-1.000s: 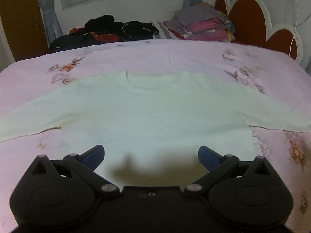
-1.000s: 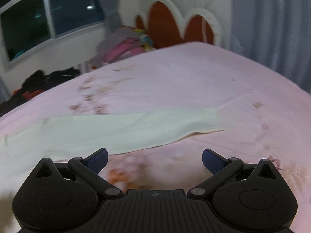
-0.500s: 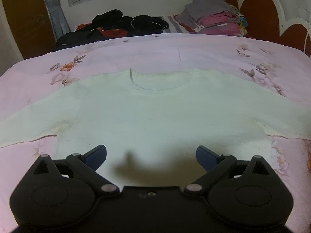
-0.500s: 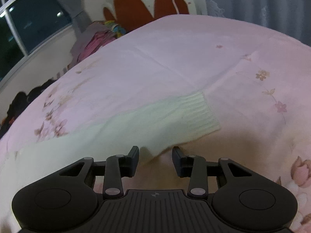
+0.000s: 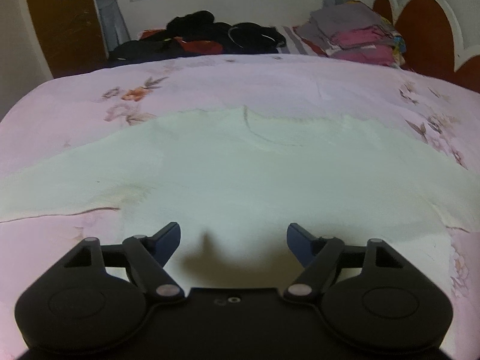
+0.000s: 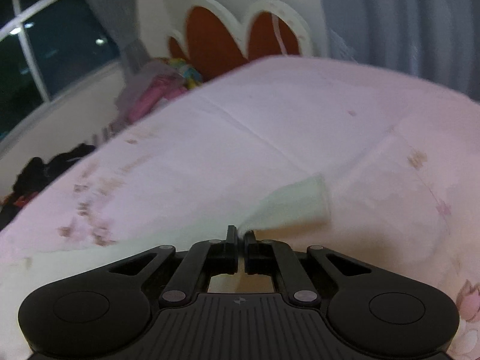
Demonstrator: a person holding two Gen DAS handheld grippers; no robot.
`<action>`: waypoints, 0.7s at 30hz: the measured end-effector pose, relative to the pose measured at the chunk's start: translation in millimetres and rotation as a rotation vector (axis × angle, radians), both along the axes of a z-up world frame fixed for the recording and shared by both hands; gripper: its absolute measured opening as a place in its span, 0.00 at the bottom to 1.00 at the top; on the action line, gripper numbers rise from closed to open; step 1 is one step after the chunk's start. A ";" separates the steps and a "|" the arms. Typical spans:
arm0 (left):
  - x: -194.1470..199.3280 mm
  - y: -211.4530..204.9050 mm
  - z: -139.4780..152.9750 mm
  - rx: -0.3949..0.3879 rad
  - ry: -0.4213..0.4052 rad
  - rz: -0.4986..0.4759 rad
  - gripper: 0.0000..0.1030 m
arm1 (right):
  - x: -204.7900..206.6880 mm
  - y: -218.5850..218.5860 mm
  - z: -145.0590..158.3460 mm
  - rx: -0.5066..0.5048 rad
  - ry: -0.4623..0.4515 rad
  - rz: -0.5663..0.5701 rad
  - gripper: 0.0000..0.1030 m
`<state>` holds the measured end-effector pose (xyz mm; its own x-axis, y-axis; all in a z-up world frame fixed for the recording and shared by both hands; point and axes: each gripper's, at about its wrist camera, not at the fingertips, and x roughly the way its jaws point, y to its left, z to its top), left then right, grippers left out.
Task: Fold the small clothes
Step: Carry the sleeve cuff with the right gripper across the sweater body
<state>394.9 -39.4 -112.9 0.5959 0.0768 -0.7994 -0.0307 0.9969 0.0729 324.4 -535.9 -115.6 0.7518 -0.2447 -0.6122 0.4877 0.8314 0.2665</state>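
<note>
A pale cream knit sweater (image 5: 240,174) lies flat on the pink floral bedspread (image 5: 75,111), neckline away from me, sleeves spread to both sides. My left gripper (image 5: 234,240) hovers over the sweater's lower body; its jaws are closing, still wide apart, and their pads press on nothing. In the right wrist view the sweater's sleeve (image 6: 288,207) ends in a ribbed cuff. My right gripper (image 6: 240,235) is shut on the sleeve's near edge just short of the cuff, pinching a fold of the knit.
A heap of dark clothes (image 5: 210,39) and a stack of folded clothes (image 5: 357,33) lie at the far side of the bed. A scalloped red headboard (image 6: 234,39) stands beyond, with curtains (image 6: 405,18) and a window (image 6: 45,51) behind.
The right gripper moved in over the sleeve end and closed from wide open onto the knit. The left gripper advanced over the sweater's body and its jaws narrowed somewhat.
</note>
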 end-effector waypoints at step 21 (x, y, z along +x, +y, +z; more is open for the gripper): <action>-27.2 154.9 21.4 -0.011 -0.060 0.078 0.84 | 94.4 400.0 18.8 0.046 -0.053 0.645 0.03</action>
<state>367.8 115.5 -91.5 0.6351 0.1161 -0.7637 -0.1125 0.9920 0.0573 418.9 -135.9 -96.8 0.7685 0.2920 -0.5693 -0.1210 0.9401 0.3188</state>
